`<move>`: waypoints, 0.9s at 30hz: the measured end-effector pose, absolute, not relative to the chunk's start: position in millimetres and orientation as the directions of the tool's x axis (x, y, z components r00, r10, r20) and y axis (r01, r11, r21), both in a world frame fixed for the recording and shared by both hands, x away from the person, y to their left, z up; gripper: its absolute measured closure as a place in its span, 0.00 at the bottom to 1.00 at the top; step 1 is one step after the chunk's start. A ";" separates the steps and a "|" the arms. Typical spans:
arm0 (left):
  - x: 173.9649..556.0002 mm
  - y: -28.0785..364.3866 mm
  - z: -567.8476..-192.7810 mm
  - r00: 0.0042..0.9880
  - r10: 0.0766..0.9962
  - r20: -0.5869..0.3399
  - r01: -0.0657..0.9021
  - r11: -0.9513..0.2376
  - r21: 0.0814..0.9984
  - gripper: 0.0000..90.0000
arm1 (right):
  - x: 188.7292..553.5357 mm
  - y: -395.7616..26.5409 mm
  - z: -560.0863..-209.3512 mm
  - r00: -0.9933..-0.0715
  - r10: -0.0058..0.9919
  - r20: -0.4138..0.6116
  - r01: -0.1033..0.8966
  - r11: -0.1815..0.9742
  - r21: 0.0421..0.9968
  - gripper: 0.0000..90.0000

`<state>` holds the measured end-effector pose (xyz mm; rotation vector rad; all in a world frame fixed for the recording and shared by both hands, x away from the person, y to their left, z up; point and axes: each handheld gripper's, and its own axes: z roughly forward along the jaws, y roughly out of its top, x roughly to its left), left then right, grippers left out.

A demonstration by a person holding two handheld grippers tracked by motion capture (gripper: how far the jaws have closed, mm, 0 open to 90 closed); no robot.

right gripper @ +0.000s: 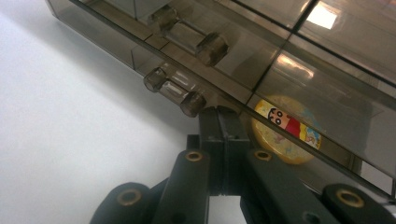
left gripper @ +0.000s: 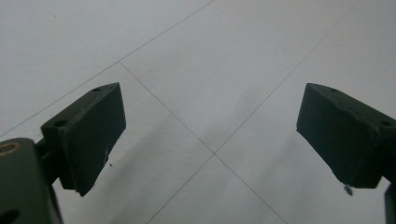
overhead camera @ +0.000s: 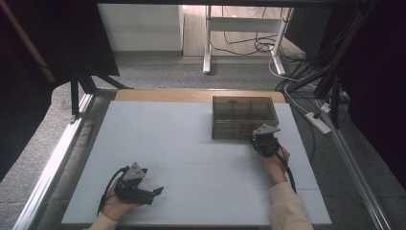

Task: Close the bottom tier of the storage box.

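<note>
At the box front, the right gripper [right gripper: 223,122] has its jaws pressed together, holding nothing that can be seen.

Just beyond its tips sits the smoky box [overhead camera: 243,116]; a handle [right gripper: 174,91] lies just left, a yellow disc [right gripper: 286,135] just right, inside. The left gripper [left gripper: 210,135], wide open and empty, hovers over bare table [overhead camera: 191,167]. Likely step: opening a drawer; next, spread the jaws around that handle.

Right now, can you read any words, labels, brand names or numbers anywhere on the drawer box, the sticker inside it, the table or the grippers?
None can be read.
Round yellow sticker inside the smoky plastic drawer box: a cartoon figure, no letters that can be made out.
Drawer box walls and handles: no print.
Table: plain, with thin seam lines.
Left gripper and right gripper: no markings legible.
</note>
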<state>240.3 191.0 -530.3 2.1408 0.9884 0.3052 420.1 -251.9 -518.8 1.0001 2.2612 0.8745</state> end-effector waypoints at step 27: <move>241.4 192.3 -528.1 0.671 0.735 -0.097 0.556 -0.412 0.722 0.09 | 409.8 -252.9 -513.0 -0.622 0.769 -0.152 0.463 0.517 0.720 0.80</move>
